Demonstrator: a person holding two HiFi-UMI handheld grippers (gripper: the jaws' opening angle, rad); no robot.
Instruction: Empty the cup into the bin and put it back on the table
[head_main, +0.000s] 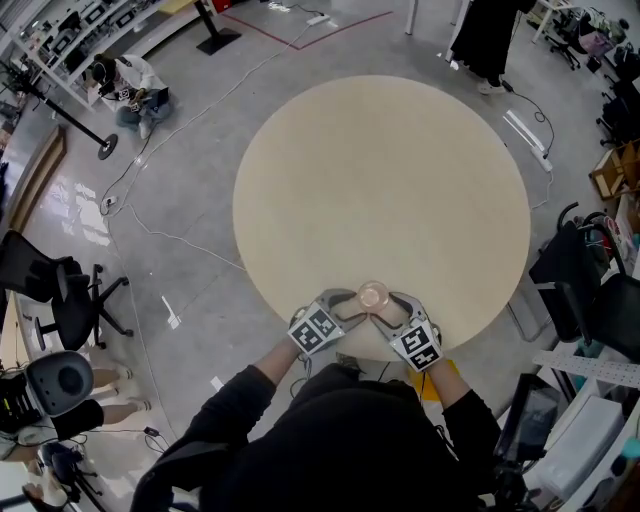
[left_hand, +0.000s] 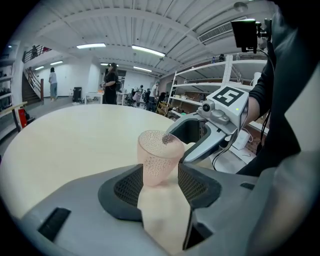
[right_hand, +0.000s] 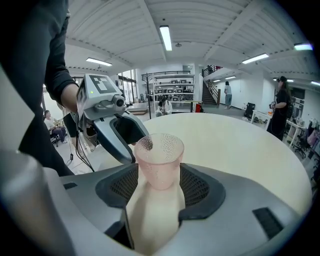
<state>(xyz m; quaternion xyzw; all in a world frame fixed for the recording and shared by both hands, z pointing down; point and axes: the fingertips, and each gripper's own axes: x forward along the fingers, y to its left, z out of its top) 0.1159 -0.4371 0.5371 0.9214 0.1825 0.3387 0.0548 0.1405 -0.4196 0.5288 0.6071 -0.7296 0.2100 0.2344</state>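
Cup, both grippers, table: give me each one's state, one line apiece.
cup: upright, looks empty in the head view, caught between both grippers' jaws by the table's near edge; whether it rests there cannot be told.
left gripper: shut on the cup's lower wall.
right gripper: shut on the cup's lower wall, from the other side.
table: standing, top bare beyond the cup.

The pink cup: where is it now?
In the head view, the pink cup sits at the near edge of the round table, between the left gripper and the right gripper.

floor (head_main: 190, 170): grey | office chair (head_main: 55, 290): black | strip lights (right_hand: 166, 37): lit
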